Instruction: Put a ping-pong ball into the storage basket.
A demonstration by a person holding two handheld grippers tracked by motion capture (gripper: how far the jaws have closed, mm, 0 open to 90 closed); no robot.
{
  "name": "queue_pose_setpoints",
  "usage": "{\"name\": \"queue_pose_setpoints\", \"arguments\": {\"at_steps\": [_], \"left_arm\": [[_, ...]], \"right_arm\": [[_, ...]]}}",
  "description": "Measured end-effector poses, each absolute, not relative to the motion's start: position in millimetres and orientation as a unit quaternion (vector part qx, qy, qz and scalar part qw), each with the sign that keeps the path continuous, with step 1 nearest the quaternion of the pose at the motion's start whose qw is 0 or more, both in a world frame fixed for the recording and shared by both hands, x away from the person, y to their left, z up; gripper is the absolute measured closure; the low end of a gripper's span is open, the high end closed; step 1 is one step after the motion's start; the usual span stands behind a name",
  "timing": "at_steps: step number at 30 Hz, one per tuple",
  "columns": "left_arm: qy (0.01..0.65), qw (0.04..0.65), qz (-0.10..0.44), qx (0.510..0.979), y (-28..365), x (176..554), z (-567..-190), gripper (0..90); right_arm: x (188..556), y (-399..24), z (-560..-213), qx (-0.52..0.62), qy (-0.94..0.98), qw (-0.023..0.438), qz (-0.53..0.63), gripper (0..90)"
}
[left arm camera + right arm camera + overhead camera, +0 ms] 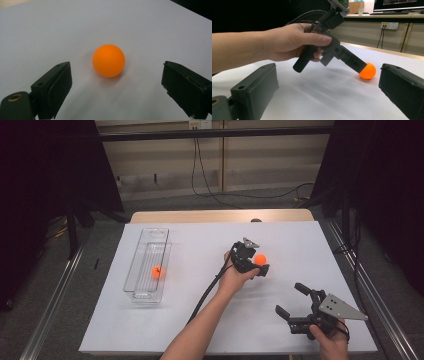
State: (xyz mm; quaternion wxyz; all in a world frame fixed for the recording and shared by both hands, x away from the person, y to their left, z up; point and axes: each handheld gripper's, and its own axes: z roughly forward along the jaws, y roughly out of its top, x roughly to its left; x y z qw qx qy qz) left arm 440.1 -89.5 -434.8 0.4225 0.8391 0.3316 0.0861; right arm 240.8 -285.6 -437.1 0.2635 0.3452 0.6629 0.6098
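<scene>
Your left gripper (pixel 256 262) is the one at work here, reaching out over the middle of the white table (pixel 200 320) toward the orange ball (pixel 261 259). The ball sits on the bare sheet, right of centre and well apart from the clear plastic tray (pixel 135 270) on the far left side, which already has a second orange ball (pixel 157 272) lying in it.

What matters for the grab is the line-up. In the left gripper view the ball (pixel 108 60) lies straight ahead, between the lines of the two jaws but a little beyond their tips, slightly closer to the left one. The jaws stand wide open with nothing in them, and neither pad touches the ball. A ball has no long axis, so you need not turn your wrist; you only need to push forward and down until the pads come level with its middle. From the right gripper view, the left gripper (pixel 359 67) slopes down with its near jaw just at the ball (pixel 368 71); I cannot tell whether it touches.

Your right gripper (pixel 290 304) rests low near the right front corner of the table, jaws also spread wide and empty, pointing toward the left hand (pixel 234 275). It is farther from the ball, so the left one should take it.

Close gently: a light round ball will probably roll away if one pad reaches it first.
</scene>
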Motion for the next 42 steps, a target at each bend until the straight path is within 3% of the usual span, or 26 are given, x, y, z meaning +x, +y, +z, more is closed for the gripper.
{"name": "queue_pose_setpoints", "arguments": {"at_steps": [42], "left_arm": [[0.346,0.416,0.091,0.836,-93,451,-442,10.0]], "right_arm": [[242,-286,-438,0.346,0.664,0.263,0.609,1.5]]}}
